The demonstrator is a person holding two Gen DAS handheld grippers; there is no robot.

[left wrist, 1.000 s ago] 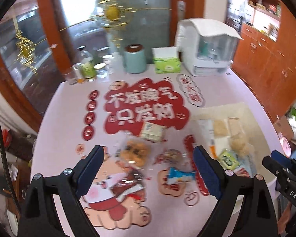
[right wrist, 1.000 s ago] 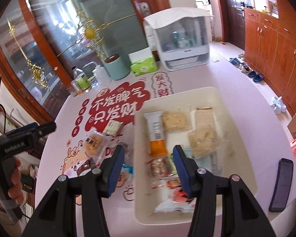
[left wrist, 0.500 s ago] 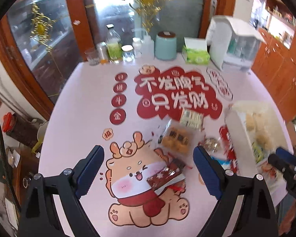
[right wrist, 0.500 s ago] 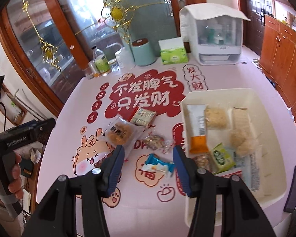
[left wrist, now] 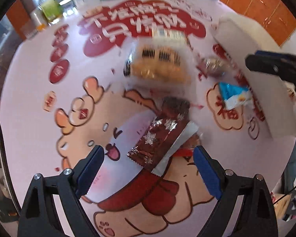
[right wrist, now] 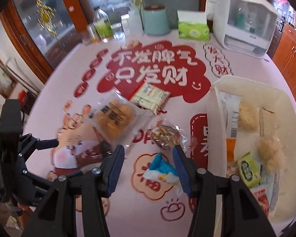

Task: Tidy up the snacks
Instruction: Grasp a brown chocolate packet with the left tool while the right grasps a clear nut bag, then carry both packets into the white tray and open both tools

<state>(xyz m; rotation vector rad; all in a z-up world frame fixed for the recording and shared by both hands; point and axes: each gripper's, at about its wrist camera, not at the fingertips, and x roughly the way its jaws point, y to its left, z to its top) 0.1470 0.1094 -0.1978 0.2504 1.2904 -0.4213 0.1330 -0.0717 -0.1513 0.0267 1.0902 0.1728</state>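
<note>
Only right wrist view shows tray (right wrist: pixel 215 90) contents.

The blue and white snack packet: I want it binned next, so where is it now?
In the right wrist view the blue and white snack packet lies on the tablecloth between the open right gripper fingers, just left of the cream bin and below the nut packet.

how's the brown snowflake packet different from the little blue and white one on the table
The brown snowflake packet is long, flat and dark; the blue and white packet is short, crumpled and bright. The brown one lies before the left claw, the blue one before the right claw. Both lie loose outside the tray.
</note>
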